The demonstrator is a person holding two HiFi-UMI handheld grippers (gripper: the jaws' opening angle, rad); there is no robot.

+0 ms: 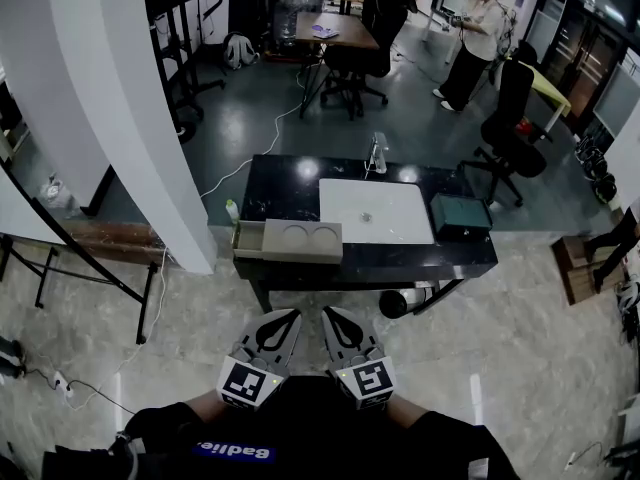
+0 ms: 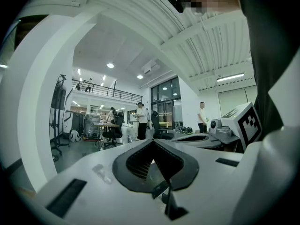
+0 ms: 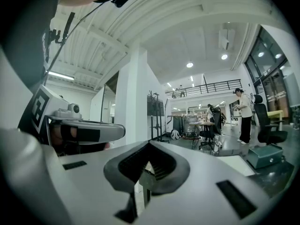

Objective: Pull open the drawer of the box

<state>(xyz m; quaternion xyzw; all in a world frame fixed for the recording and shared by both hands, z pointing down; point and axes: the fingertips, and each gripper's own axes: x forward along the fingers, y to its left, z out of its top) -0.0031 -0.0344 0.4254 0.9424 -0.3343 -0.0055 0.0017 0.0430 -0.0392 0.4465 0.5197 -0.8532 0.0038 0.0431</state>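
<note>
My left gripper (image 1: 291, 314) and right gripper (image 1: 329, 314) are pale grey with black pads, and each carries a cube patterned in black-and-white squares. My sleeves are black. The table (image 1: 280, 183) is glossy black; on it are a white mat (image 1: 375, 211), a beige box (image 1: 300, 240) and a dark teal box (image 1: 460, 215). The floor (image 1: 520, 348) is cream marbled tile near me and dark grey-green beyond. The pillar (image 1: 120, 88) is white.

Head cam steep down; gripper cams level; share far desk (image 1: 345, 34).
</note>
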